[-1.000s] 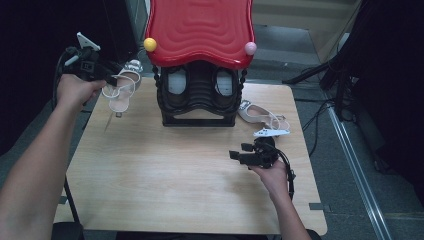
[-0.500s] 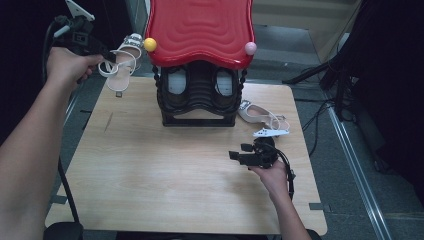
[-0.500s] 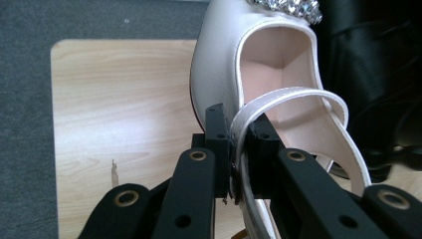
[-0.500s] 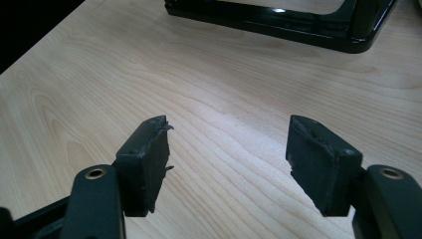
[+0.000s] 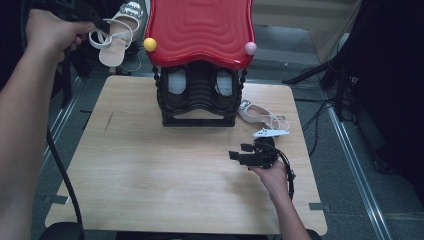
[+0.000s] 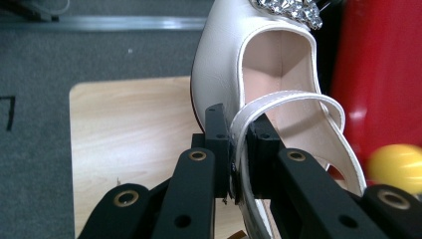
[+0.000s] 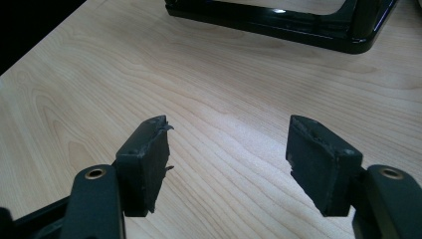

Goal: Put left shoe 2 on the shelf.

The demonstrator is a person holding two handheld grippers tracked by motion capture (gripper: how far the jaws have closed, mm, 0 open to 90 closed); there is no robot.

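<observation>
White leather, smooth and glossy — the shoe (image 6: pixel 224 64) in my left gripper (image 6: pixel 238 149) has a rhinestone cluster at its toe and a thin looped strap (image 6: pixel 293 99), which my jaws pinch tight. It hangs in the air off the table's (image 5: pixel 150 165) far left corner, beside the wavy red top (image 5: pixel 200 25) of the black rack (image 5: pixel 197 97), its long axis running away from me, toe farthest. My right gripper (image 7: pixel 229 164) rests low over the pale wood-grain table, jaws wide, holding nothing.
</observation>
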